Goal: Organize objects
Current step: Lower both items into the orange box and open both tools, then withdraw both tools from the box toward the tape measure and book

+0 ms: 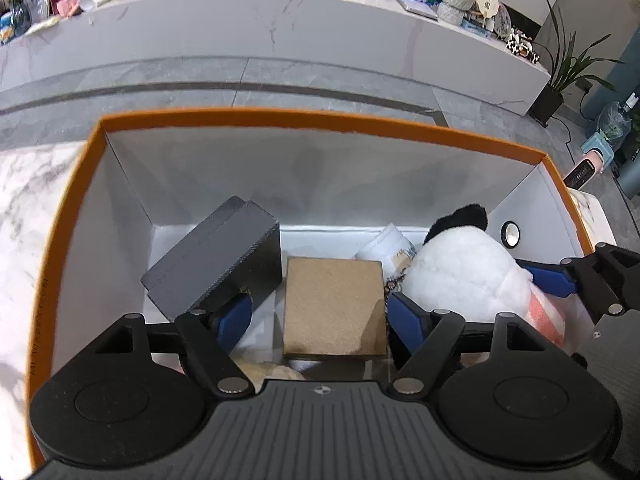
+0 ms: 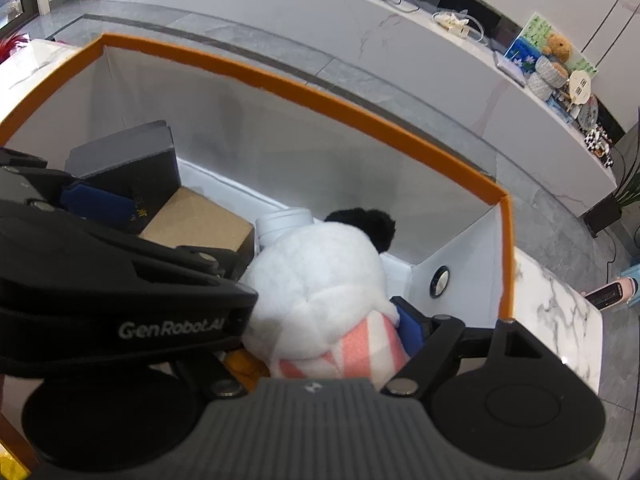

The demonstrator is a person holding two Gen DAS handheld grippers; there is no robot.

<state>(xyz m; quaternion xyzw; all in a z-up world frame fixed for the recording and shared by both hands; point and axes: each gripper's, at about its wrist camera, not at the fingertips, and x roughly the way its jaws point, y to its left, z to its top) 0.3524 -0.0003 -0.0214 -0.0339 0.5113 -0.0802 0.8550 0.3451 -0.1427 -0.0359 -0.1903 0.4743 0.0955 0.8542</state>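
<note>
So there's one big storage box (image 1: 304, 118) with an orange rim and white inside walls, sitting on a white marble worktop (image 1: 28, 208), and everything's piled in it. Along the box's left wall a dark grey ribbed case (image 1: 212, 258) sits tilted, one end propped up. Just beside it, mid-floor, lies a flat tan cardboard box (image 1: 334, 306). Behind that, against the far wall, a white bottle (image 1: 386, 246) lies on its side, mostly hidden. The right end near the right wall is filled by a plush toy (image 1: 466, 276): fluffy white body, a black fuzzy ear, and a pink-and-white striped bit at the near end. It looks like a panda, can't see the face though.

The left gripper (image 1: 320, 316) is inside the box, blue pads spread to either side of the cardboard box and not pressing on it, so it's let go. The right gripper (image 2: 320, 320) straddles the plush; its one visible blue pad (image 2: 412, 326) sits right against the striped part, the other is hidden behind the left tool, so can't tell if it's squeezing.
</note>
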